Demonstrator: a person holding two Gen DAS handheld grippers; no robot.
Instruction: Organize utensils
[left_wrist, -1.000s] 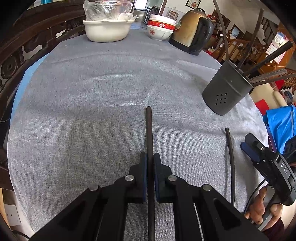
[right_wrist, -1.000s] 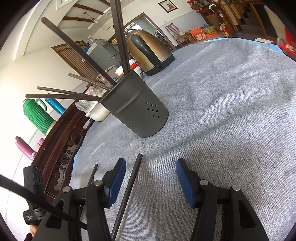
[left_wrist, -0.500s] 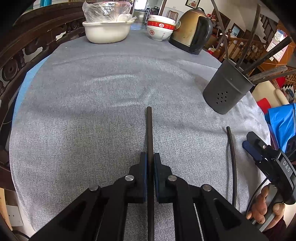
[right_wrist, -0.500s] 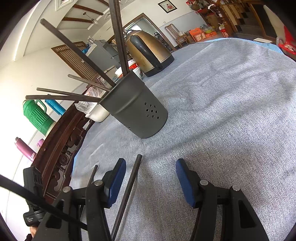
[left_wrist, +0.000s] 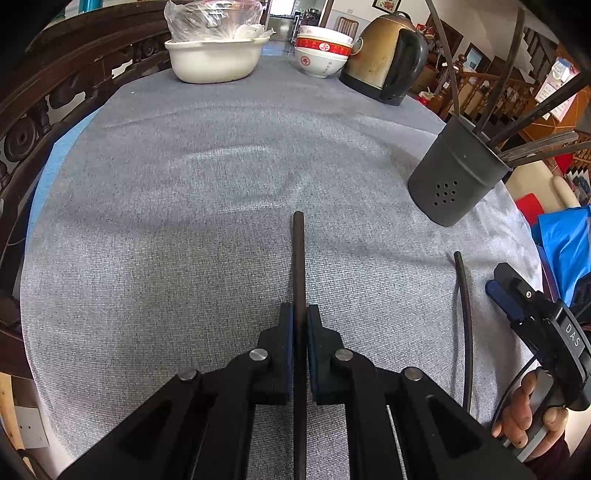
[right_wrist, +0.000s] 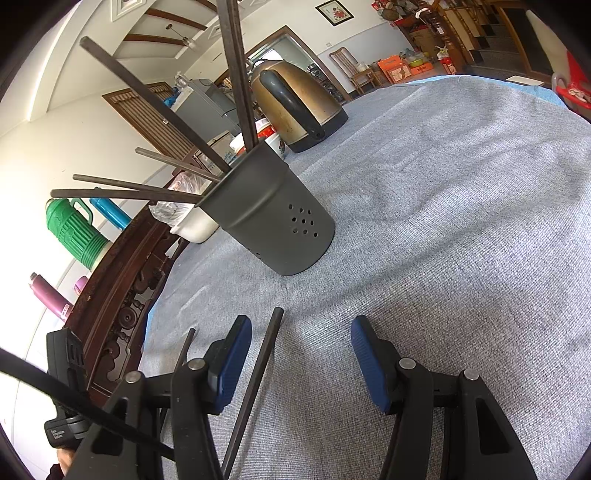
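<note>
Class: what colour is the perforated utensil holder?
Dark grey utensil holder, clearest in the right wrist view.

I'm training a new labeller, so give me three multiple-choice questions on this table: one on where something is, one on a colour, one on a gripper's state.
1. Where does the kettle stand?
A. beside the red-and-white bowls
B. inside the holder
C. on the floor

2. What colour is the holder?
A. white
B. dark grey
C. green

3. What is the left gripper doing?
A. open, empty
B. shut on a bowl
C. shut on a chopstick

Answers:
1 A: the kettle sits next to the bowls at the far edge.
2 B: its perforated wall is dark grey.
3 C: both pads press the chopstick.
</note>
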